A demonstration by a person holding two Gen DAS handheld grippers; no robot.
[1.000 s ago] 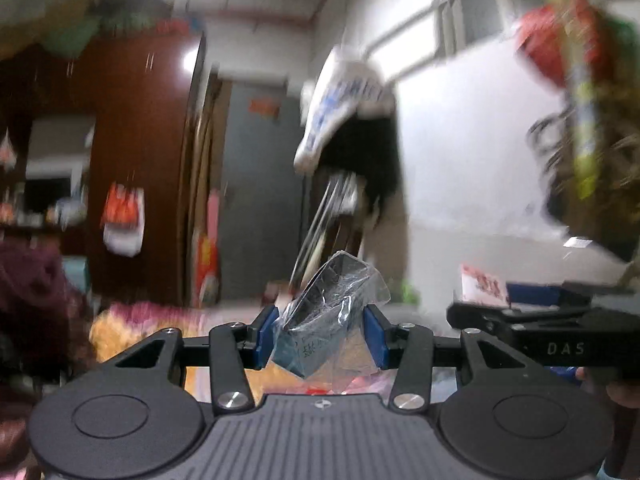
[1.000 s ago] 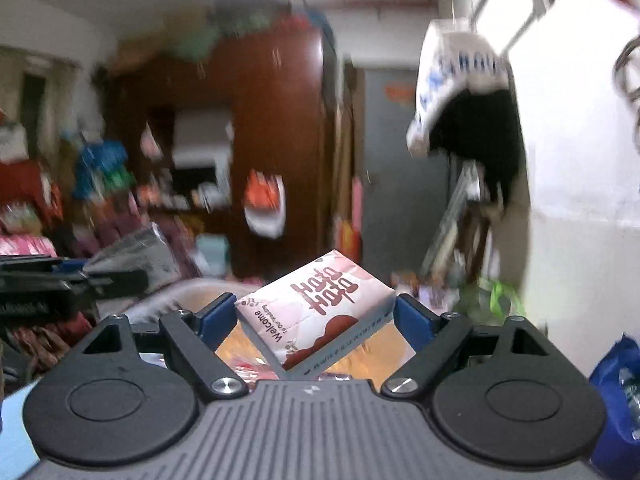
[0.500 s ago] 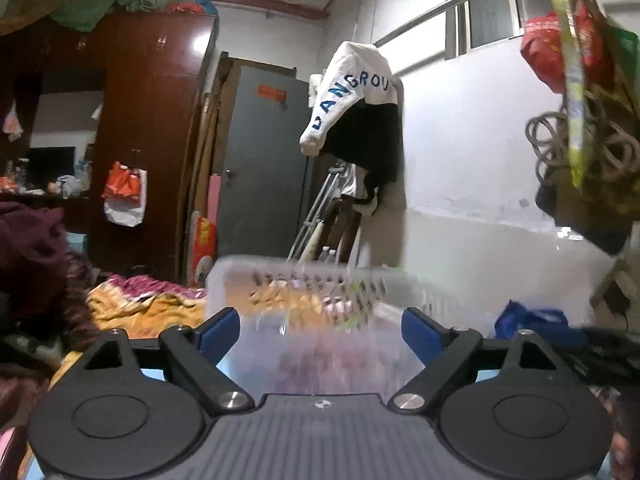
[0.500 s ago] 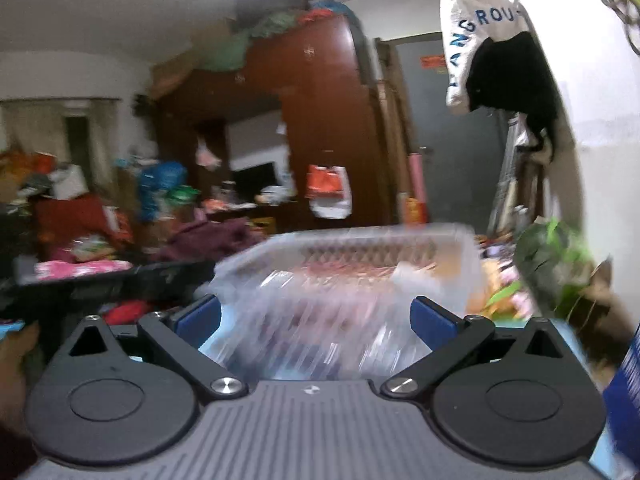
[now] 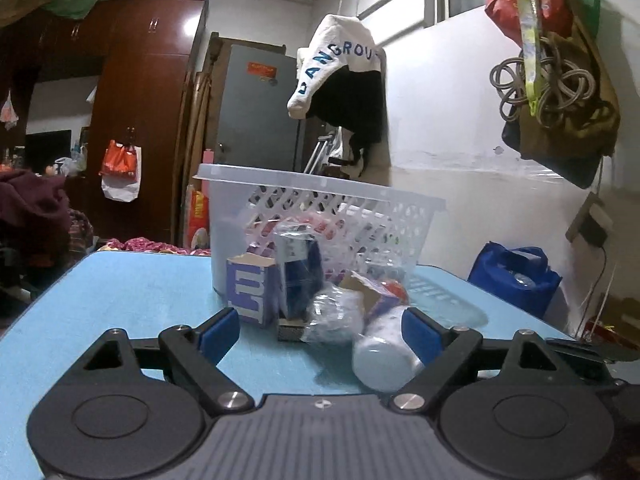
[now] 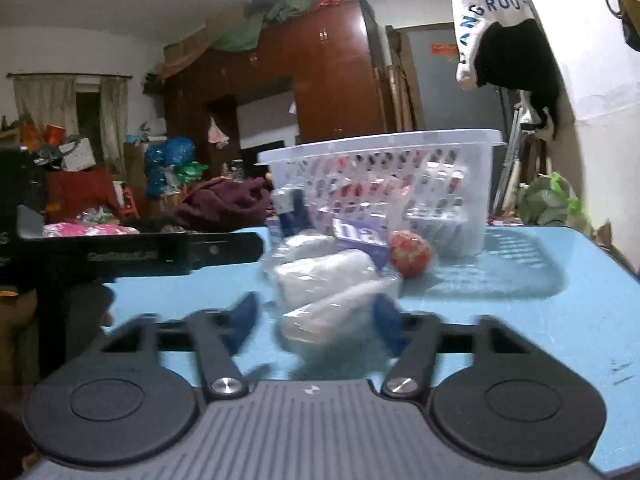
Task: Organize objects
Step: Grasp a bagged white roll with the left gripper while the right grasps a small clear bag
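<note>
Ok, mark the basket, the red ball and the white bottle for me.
basket (image 6: pixel 380 145): right wrist view, on its front rim.
red ball (image 6: pixel 411 254): right wrist view, middle of the ball.
white bottle (image 5: pixel 382 358): left wrist view, on its rounded near end.

Each gripper (image 5: pixel 320 334) is black with blue pads (image 5: pixel 219 334), silver screws and a ribbed grey base
</note>
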